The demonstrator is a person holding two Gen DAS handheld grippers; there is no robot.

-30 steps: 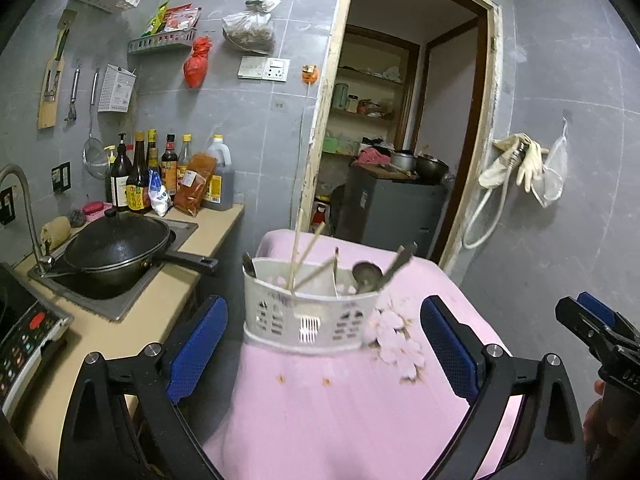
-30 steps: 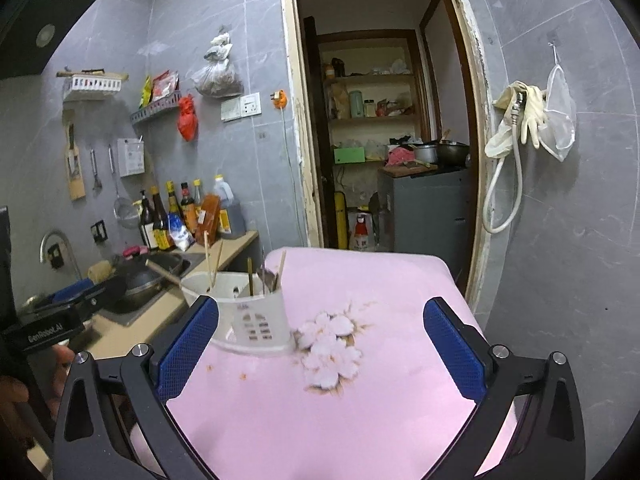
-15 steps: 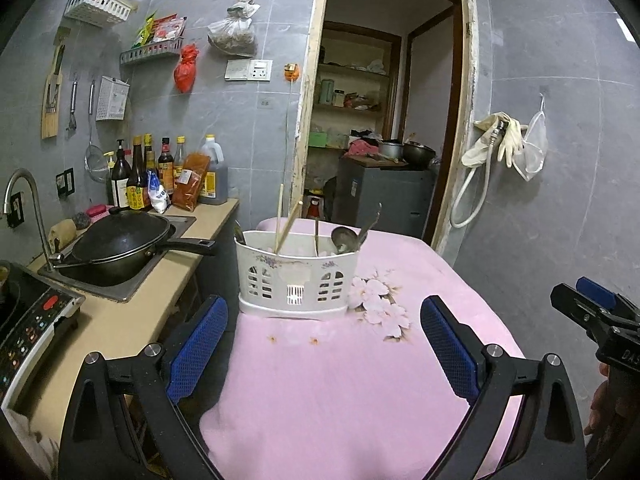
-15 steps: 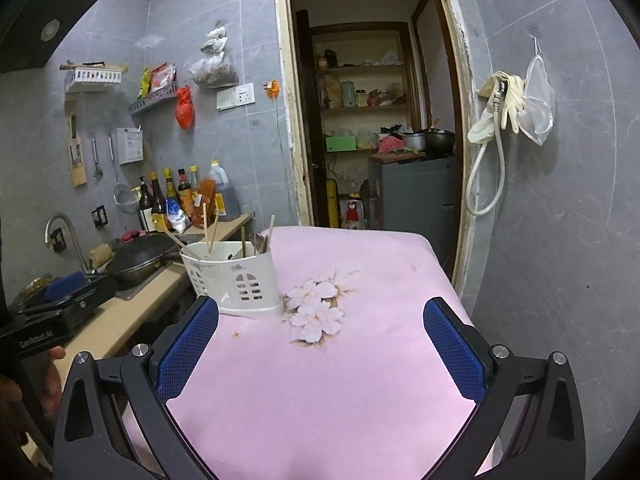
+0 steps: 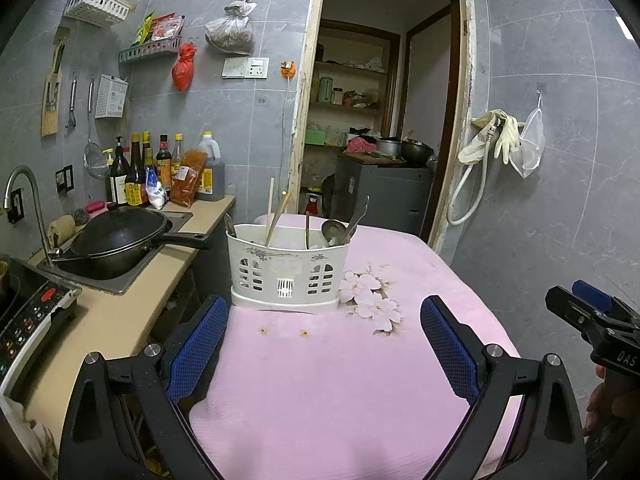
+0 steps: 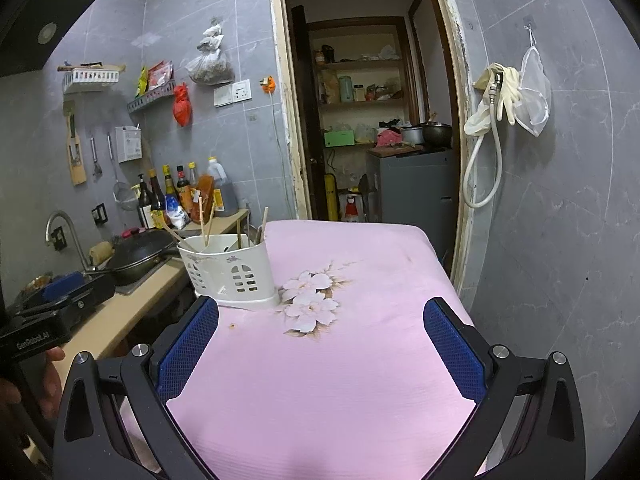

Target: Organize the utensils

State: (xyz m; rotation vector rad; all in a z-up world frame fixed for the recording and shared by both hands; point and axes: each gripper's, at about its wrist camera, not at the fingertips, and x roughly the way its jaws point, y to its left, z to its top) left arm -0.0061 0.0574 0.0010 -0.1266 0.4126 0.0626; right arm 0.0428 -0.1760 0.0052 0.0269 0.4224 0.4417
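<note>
Your left gripper (image 5: 324,344) gapes wide, empty, level over the pink table (image 5: 340,380); the caddy (image 5: 286,274) of utensils (image 5: 336,230) stands at 12 o'clock. Your right gripper (image 6: 320,346) likewise, caddy at 11.

The left gripper (image 5: 324,344) hangs with its 2 blue-padded fingers (image 5: 196,346) spread wide, nothing between them. The right gripper (image 6: 320,344) is likewise spread and empty, level with the left and well apart from it. A hand (image 5: 600,408) grips the right gripper's handle.
</note>
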